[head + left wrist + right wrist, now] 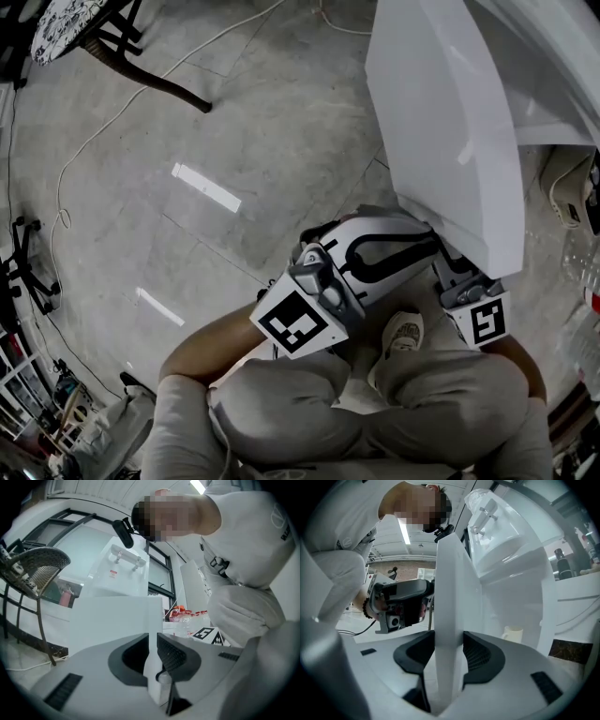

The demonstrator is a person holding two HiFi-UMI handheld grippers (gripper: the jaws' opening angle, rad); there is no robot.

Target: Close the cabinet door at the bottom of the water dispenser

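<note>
The white cabinet door (450,122) at the foot of the white water dispenser (553,75) stands open, swung out over the grey tiled floor (234,141). Its free lower edge hangs just above the two grippers. The person crouches before it, grey-trousered knees (375,412) drawn up and a pale shoe (403,333) showing between them.

The left gripper (412,242) lies level under the door's lower corner. In the left gripper view its jaws stand narrow, and the left gripper (153,641) pinches a thin white lip of the door (117,616) between its dark pads. The dispenser's tap shelf (124,559) rises behind.

The right gripper (466,286) sits just beside the door's edge, largely tucked under it in the head view. In the right gripper view the right gripper (449,644) has its jaws spread wide, with the thick door edge (450,597) upright between them; the pads flank it closely without clearly pressing on it. Behind the door the cabinet is open and holds a cream mug (513,633).

A dark wicker chair (37,569) stands well apart from the door. Clear bottles with red caps (185,616) stand near the dispenser.
</note>
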